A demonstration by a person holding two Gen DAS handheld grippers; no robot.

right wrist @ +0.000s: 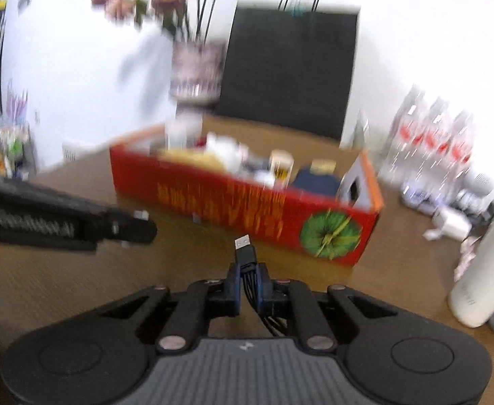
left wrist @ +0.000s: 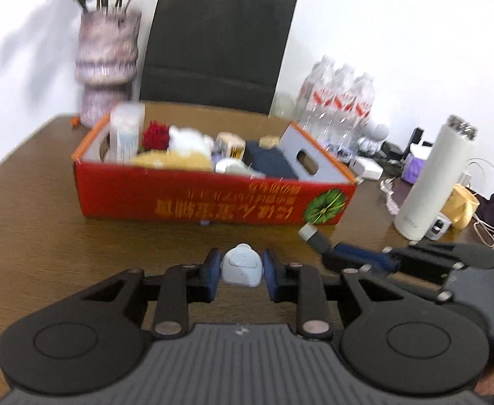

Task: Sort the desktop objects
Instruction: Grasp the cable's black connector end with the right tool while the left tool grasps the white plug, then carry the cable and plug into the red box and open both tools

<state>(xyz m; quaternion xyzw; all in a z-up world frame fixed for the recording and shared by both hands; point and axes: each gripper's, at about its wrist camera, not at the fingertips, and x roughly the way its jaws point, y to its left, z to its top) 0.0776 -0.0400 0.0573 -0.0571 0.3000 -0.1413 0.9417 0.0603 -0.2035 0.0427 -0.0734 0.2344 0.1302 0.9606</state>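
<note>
My left gripper [left wrist: 240, 270] is shut on a small pale blue rounded device [left wrist: 241, 266], held above the brown table in front of the red cardboard box [left wrist: 213, 199]. The box is full of mixed items. My right gripper [right wrist: 247, 281] is shut on a black USB cable [right wrist: 245, 253], its metal plug pointing at the box [right wrist: 240, 206]. In the left wrist view the right gripper [left wrist: 328, 253] comes in from the right with the plug [left wrist: 311, 233] near the box's front right corner. In the right wrist view the left gripper's body [right wrist: 61, 224] shows at the left.
A patterned vase [left wrist: 108, 67] with flowers stands behind the box's left end, a black bag [left wrist: 219, 44] behind it. Water bottles [left wrist: 338, 101], a white thermos [left wrist: 432, 182], a yellow mug [left wrist: 461, 206] and chargers with cables lie at the right.
</note>
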